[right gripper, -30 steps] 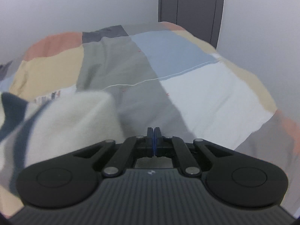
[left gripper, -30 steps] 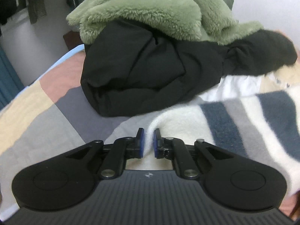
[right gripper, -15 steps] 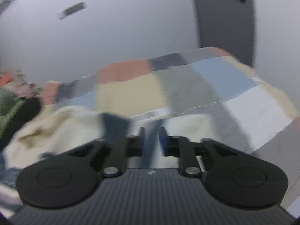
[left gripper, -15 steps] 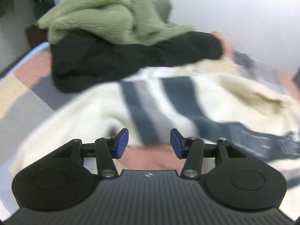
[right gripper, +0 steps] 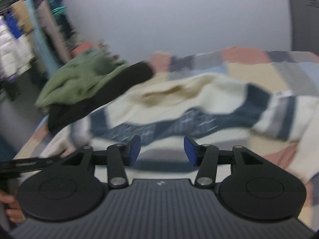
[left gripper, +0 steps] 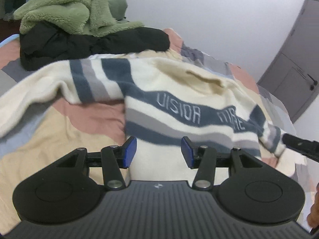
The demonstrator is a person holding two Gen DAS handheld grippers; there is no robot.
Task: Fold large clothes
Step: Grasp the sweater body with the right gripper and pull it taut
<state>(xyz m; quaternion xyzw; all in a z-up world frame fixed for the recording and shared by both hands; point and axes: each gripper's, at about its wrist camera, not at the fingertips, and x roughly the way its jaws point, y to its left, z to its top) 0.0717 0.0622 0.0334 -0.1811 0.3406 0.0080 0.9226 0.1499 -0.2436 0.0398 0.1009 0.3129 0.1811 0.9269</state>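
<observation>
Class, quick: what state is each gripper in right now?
Left gripper: open, holding nothing, over the striped sweater.
Right gripper: open, holding nothing.

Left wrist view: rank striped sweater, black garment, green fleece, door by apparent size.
1. Striped sweater, largest and nearest the camera.
2. Black garment and green fleece: look alike, unranked.
3. Door, smallest, partly cut off, farthest.

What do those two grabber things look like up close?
Both match. The left gripper and right gripper have black ribbed bodies, two round black side discs, silver pivot screws, a tiny white logo, and black fingers with blue pads.
</observation>
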